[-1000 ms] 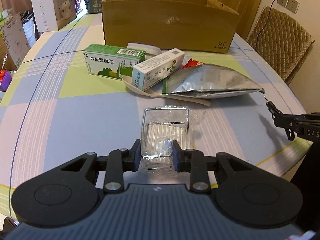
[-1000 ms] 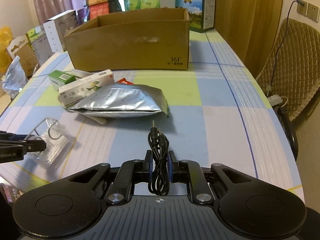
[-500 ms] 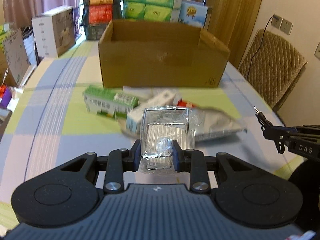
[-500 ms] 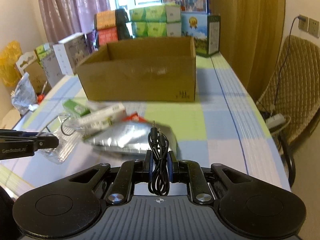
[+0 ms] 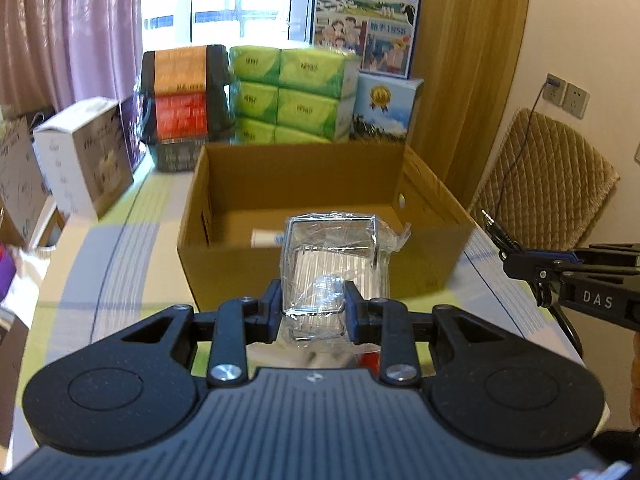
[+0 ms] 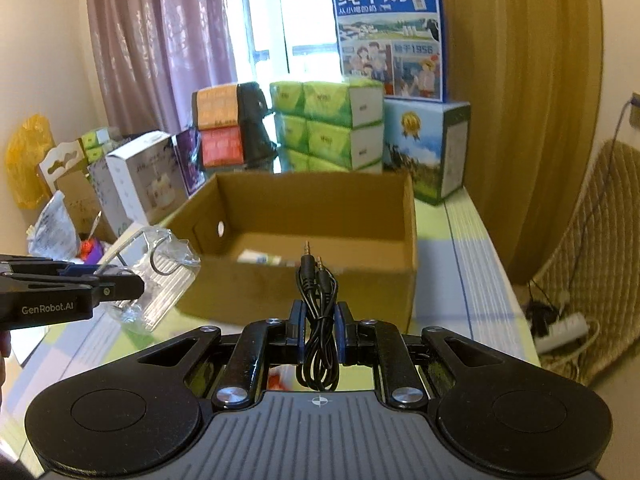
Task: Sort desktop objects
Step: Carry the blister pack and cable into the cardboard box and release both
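Before the cardboard box (image 5: 320, 272), both loads hung short of its rim.
Left hand-held gripper (image 5: 312, 306) pinched the plastic packet (image 5: 332, 256); right hand-held gripper (image 6: 319, 330) clamped the audio cable (image 6: 316, 304), box straight ahead.

My right tool (image 6: 319, 332) pinches a black cable (image 6: 317, 312), and its two plugs stick up. Just ahead sits an open brown box (image 6: 304, 256) on the table (image 6: 476, 264). At the left, my left tool (image 6: 120, 286) grips a clear bag (image 6: 156, 276) with a metal wire inside, beside the box.
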Motion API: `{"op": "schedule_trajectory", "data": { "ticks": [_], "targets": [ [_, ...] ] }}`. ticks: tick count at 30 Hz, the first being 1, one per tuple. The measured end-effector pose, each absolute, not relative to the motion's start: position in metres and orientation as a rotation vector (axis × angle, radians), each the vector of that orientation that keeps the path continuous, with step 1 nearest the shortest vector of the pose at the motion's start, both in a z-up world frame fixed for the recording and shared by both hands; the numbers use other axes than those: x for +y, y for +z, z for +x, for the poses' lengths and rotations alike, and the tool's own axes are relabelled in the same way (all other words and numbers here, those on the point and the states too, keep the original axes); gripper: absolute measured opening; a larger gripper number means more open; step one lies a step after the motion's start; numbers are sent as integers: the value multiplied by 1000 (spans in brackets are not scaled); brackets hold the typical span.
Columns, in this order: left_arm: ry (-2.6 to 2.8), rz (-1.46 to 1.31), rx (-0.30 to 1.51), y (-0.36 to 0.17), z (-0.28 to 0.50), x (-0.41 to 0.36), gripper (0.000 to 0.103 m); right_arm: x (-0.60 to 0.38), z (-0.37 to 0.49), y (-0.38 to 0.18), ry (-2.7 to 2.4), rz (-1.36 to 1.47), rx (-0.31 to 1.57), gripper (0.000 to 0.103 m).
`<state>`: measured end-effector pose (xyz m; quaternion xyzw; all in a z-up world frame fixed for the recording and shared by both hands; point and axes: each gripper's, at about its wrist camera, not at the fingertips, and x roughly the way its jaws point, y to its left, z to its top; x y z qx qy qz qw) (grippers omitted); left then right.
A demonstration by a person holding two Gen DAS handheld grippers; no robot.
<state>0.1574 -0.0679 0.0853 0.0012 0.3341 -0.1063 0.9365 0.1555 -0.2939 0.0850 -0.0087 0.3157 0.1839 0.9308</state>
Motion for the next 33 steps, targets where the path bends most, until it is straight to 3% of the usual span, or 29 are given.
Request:
{"op": "schedule_trajectory", "data": {
  "ticks": [17, 33],
  "targets": [
    [-204, -38, 722, 86, 298, -67, 26, -283, 295, 72, 346, 42, 739, 11],
    [-210, -69, 731, 62, 326, -65, 28, -278, 331, 41, 330, 68, 782, 11]
  ]
}}
